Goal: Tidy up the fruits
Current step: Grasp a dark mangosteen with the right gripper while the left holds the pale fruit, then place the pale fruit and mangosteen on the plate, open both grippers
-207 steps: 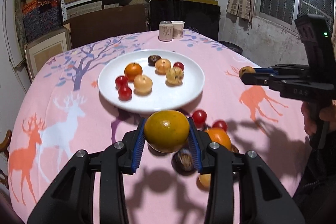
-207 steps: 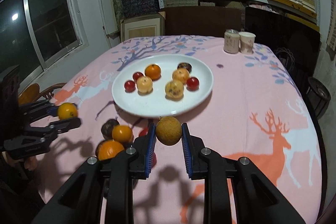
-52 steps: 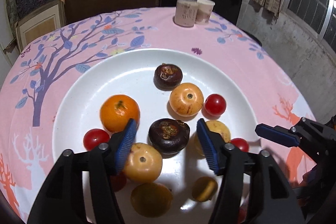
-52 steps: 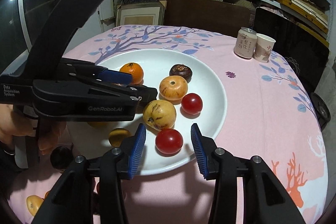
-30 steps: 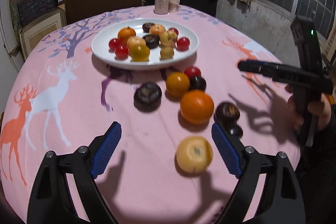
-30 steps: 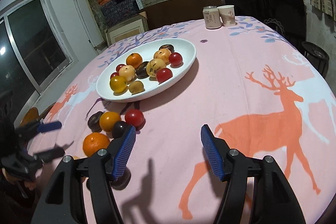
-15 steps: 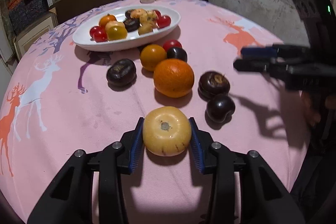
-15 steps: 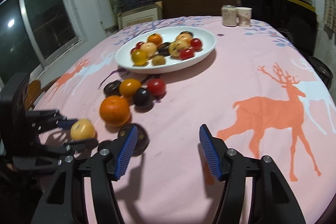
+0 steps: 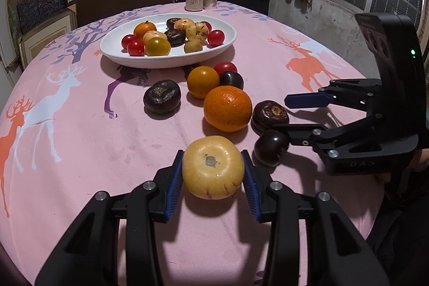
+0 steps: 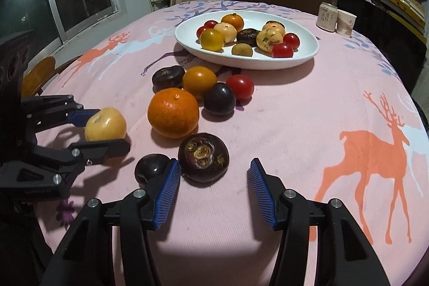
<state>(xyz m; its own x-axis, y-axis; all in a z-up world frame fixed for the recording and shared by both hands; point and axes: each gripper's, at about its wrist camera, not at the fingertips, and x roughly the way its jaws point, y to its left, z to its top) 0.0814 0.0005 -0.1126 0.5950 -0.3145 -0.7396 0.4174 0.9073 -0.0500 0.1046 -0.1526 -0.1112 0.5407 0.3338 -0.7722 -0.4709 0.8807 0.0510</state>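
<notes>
desk (image 10: 335, 103) right of loose fruit: open cloth, free passage | path to plate (image 10: 308, 55): blocked by orange (image 10: 173, 116), dark plum (image 10: 219, 99), red tomato (image 10: 240, 86) | right claw (image 10: 213, 188): dark round fruit (image 10: 203, 157) touching its left pad

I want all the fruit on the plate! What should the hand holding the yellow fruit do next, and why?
Probably lift it and carry it toward the white plate. The left gripper is shut on the yellow fruit, which sits low by the tablecloth, and other fruit lies between it and the plate.
</notes>
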